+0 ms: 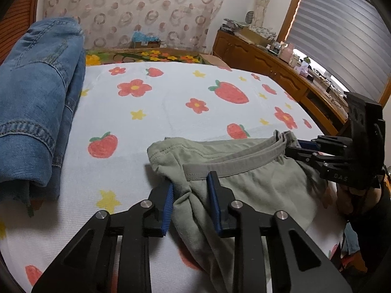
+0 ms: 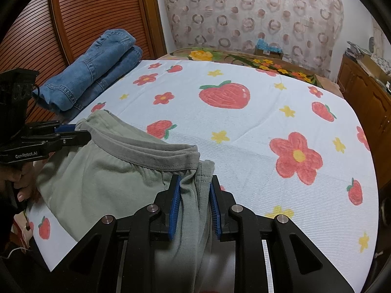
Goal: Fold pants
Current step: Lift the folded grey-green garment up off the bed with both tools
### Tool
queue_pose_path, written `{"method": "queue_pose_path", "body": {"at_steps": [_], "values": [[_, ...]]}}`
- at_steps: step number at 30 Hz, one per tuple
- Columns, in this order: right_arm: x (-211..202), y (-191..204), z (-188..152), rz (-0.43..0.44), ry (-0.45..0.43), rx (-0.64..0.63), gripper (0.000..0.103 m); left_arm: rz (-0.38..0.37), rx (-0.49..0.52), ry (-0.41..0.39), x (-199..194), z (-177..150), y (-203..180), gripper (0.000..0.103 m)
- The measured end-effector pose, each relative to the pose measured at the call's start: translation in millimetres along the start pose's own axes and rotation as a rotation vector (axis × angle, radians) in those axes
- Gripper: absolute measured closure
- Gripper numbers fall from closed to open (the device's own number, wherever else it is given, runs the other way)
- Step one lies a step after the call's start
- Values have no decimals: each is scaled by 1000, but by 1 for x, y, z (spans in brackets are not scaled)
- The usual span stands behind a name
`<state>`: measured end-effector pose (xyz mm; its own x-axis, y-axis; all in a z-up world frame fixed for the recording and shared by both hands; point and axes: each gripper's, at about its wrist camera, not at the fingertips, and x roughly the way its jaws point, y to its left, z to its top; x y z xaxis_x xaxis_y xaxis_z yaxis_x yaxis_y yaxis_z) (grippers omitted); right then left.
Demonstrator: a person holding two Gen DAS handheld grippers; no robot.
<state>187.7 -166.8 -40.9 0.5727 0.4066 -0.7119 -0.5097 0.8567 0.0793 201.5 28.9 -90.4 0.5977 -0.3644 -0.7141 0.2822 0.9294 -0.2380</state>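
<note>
Grey-green pants (image 1: pixel 256 183) lie at the near edge of the bed, waistband (image 1: pixel 232 163) toward the far side. My left gripper (image 1: pixel 190 190) is shut on the bunched left end of the waistband. It also shows in the right wrist view (image 2: pixel 73 131), clamped on the waistband's left corner. My right gripper (image 2: pixel 195 190) is shut on the pants (image 2: pixel 102 178) at the right end of the waistband (image 2: pixel 151 153). In the left wrist view the right gripper (image 1: pixel 293 146) pinches that far end. The waistband is stretched between the two grippers.
Folded blue jeans (image 1: pixel 36 102) lie at the left side of the bed, also in the right wrist view (image 2: pixel 92 70). The bed cover (image 2: pixel 244 127) has strawberries and flowers. A wooden cabinet (image 1: pixel 268 63) with clutter stands to the right. A slatted wooden door (image 2: pixel 85 19) is behind the jeans.
</note>
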Motion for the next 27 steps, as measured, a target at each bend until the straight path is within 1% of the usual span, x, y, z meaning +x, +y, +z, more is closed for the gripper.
{"method": "queue_pose_path", "body": {"at_steps": [2,4,7,12,19,27], "values": [[0,0,0,-1,4,3,80,-9,5,-16,-5,1,-2,81],[-1,1,0,0,9,5,89,-11,17,-34,-12,1,-6,82],[-7,4,-2,-8,-1,-1,92,-11,30,-56,-19,1,-12,84],[-21,3,-3,6,-41,13,93,-15,40,-91,-30,1,-18,85],[-45,10,-2,4,-99,10,94,-27,45,-142,-47,3,-25,85],[-68,21,7,-3,-154,-19,94,-13,63,-207,-69,11,-29,86]]}}
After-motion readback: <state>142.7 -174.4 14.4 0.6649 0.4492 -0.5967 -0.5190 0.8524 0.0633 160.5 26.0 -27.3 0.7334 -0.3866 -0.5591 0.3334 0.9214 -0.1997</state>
